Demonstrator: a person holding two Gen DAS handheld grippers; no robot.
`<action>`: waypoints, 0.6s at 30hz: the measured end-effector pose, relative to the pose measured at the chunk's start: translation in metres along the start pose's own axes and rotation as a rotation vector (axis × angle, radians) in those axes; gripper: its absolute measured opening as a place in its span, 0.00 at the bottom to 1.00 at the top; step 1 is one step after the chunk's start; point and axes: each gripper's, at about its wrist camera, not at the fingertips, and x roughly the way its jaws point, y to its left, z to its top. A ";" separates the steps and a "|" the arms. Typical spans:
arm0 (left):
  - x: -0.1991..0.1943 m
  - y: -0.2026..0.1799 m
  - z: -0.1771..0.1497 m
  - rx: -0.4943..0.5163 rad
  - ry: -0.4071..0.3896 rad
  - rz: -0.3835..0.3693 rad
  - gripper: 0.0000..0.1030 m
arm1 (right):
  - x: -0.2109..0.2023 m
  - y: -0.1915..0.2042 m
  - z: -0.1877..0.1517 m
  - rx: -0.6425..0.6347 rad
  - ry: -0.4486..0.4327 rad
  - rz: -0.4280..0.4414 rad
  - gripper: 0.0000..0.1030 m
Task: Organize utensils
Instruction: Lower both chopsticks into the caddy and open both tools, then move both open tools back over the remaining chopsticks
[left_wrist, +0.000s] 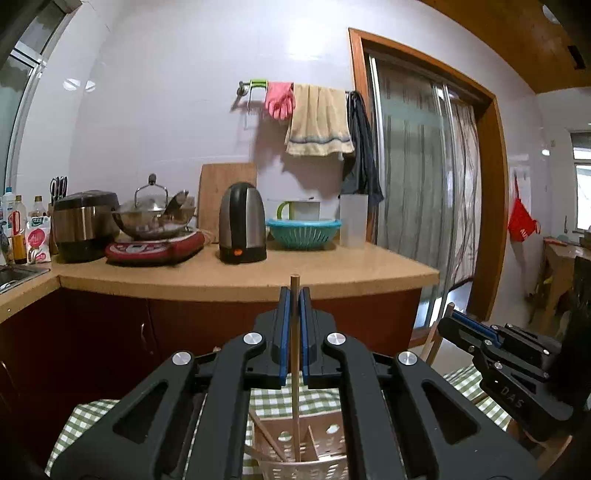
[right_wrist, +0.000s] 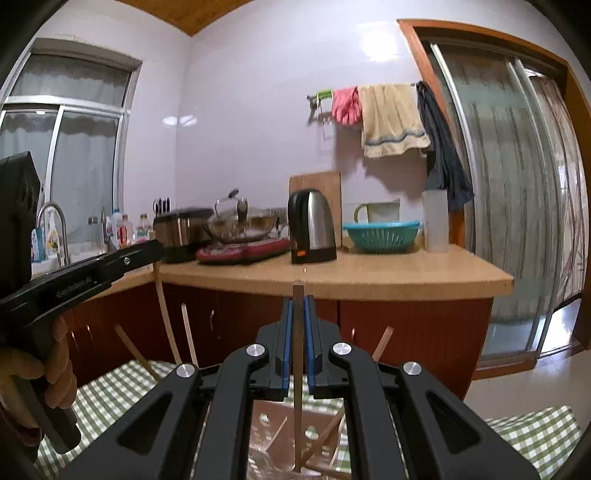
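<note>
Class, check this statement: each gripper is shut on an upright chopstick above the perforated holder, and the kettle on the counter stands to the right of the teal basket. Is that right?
Not quite. The kettle stands to the left of the teal basket, as the left wrist view shows. The rest holds: the left gripper and right gripper are each shut on an upright chopstick above the holder.

Lighting: even indoor daylight, moderately bright; sources are the window (right_wrist: 62, 155) at left and the sliding glass door (left_wrist: 417, 177) at right; white glare patches on the tiled wall (left_wrist: 177, 110), the strongest above the towel (left_wrist: 317, 122); soft shadows cast on the wall beneath the towel and the pink glove (right_wrist: 346, 105); faint highlight on the kettle (left_wrist: 242, 223).
Quality: strong fisheye bowing of door frame and worktop (right_wrist: 369, 273) edge; dark vignette at corners; slight motion blur on the pot (right_wrist: 240, 221) and bottles; near foreground mechanism soft; colours slightly washed, lilac cast.
</note>
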 end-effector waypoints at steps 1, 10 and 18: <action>0.002 0.001 -0.003 0.000 0.009 0.003 0.05 | 0.001 0.000 -0.002 -0.004 0.007 -0.005 0.07; 0.006 0.008 -0.022 -0.033 0.083 0.022 0.44 | -0.013 0.009 -0.003 -0.023 0.012 -0.020 0.45; -0.031 0.002 -0.025 -0.033 0.077 0.018 0.66 | -0.060 0.017 0.002 -0.019 -0.011 -0.019 0.49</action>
